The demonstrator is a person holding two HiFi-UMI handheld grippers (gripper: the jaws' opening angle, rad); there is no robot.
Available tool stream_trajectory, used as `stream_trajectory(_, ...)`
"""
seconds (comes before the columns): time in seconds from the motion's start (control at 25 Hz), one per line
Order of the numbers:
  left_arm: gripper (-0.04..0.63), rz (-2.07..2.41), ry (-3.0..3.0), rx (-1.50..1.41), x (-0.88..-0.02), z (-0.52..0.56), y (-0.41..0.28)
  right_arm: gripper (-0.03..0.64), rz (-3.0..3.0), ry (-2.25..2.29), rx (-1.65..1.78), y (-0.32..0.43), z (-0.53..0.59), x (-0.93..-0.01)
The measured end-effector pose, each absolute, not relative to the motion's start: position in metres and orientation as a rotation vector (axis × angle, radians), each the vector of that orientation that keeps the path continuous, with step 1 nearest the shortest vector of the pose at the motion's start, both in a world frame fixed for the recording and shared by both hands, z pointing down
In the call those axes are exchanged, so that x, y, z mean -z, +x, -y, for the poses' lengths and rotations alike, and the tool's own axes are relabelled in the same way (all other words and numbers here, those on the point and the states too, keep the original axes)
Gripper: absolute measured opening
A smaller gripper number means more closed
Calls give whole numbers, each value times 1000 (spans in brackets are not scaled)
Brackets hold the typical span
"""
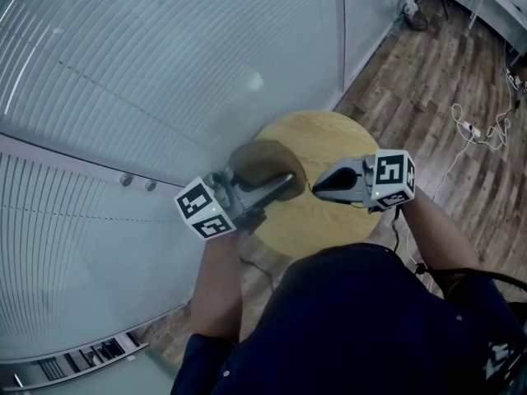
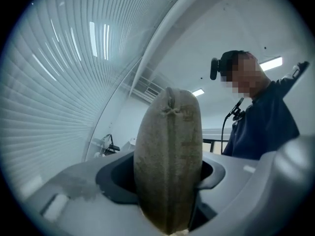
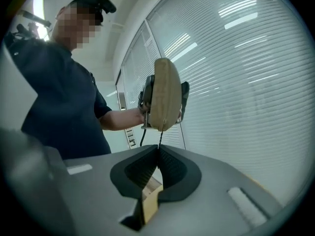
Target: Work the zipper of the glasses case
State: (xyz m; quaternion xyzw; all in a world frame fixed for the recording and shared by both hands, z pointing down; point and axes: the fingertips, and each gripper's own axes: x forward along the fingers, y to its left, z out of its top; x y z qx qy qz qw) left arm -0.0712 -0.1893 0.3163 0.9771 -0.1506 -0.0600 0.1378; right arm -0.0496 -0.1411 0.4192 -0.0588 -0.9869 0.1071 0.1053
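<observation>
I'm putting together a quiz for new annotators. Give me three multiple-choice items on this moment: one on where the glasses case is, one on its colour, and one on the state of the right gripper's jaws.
1. Where is the glasses case?
A. Flat on the floor
B. Between the jaws of the left gripper
C. Inside a drawer

2. What colour is the case?
A. Khaki brown
B. Bright red
C. Blue

3. How do the jaws of the right gripper stand?
A. Wide apart and empty
B. Closed around the case's body
C. Closed on a thin pull cord that runs from the case

Answers:
1 B: the left gripper view shows the case filling that gripper's jaws.
2 A: its fabric looks khaki brown in every view.
3 C: the right gripper view shows the jaws together, with the cord pinched between them.
</observation>
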Motion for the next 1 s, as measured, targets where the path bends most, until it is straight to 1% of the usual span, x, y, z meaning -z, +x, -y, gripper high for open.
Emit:
stream_trajectory(0.2,298,488,2805,233,-308,205,-60,12,2894,-210,-244,-78,131,-431)
stream_trajectory(0.44,298,598,2766,260,-306,218,-46,12,2914,-249,-233,-107,126,-412)
stream_trajectory(0.56,299,685,2771,250,-310,221,-51,12,2918,-239,-249,-110,124,-413)
stream_trajectory(0.68,301,761,2810,176,-321,220,-57,18,2899,-148,-250,-101,127,-425)
stream_trajectory(0.72,301,789,2824,133,-329,219,-59,41,2890,-110,-238,-97,129,-431)
stream_trajectory(0.8,301,839,2840,46,-343,218,-63,192,2891,-50,-212,-87,135,-440)
stream_trajectory(0.84,302,858,2834,26,-346,216,-67,235,2889,-9,-206,-82,139,-441)
stream_trajectory(1.0,304,947,2789,58,-360,211,-86,239,2887,140,-217,-61,157,-448)
